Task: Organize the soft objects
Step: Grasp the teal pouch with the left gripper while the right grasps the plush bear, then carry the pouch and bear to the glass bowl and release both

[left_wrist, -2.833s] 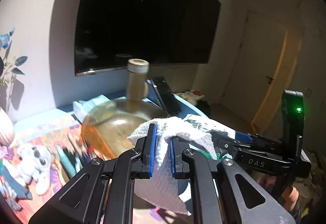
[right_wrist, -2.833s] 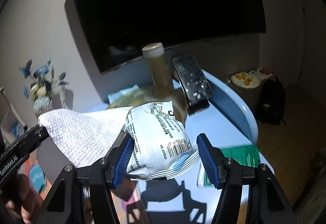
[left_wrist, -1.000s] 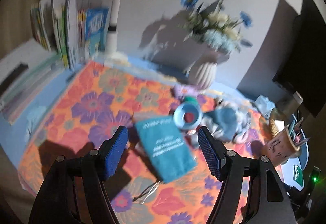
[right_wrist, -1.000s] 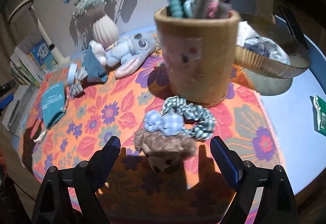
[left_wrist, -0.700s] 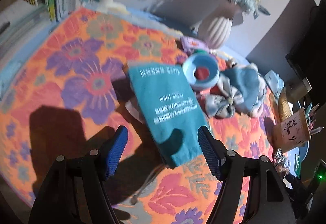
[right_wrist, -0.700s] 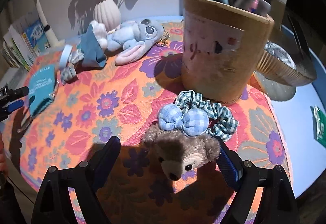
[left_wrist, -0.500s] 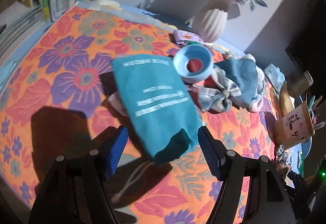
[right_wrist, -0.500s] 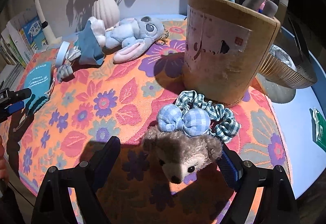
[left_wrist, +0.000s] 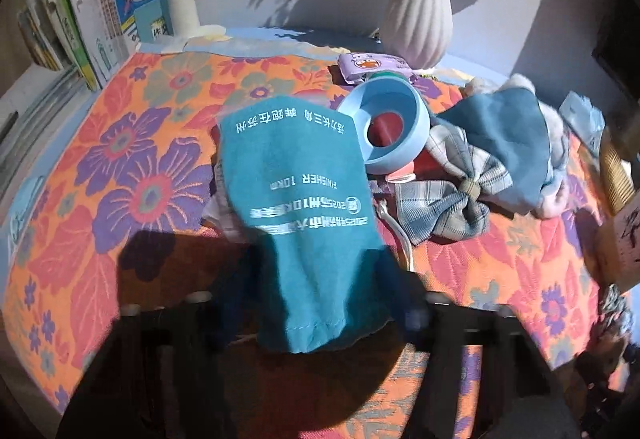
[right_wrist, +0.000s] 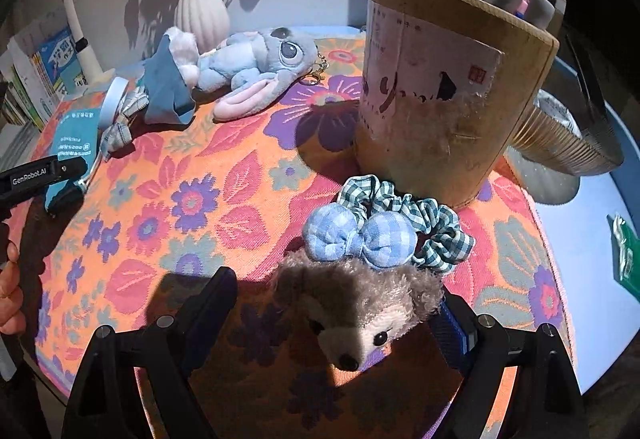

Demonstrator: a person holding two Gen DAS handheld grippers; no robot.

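Floral cloth [right_wrist: 168, 207] bears both targets: the left gripper [left_wrist: 316, 309], jaws spread, straddles the teal pouch [left_wrist: 300, 215]; the right gripper [right_wrist: 340, 309] gapes around the brown plush head [right_wrist: 356, 307], so pinch centrally, avoiding the scrunchie [right_wrist: 404, 223].

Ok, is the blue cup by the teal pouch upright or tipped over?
Tipped over. The blue cup lies on its side on the floral cloth, its mouth facing the left wrist camera, red bottom visible inside, beside the teal pouch.
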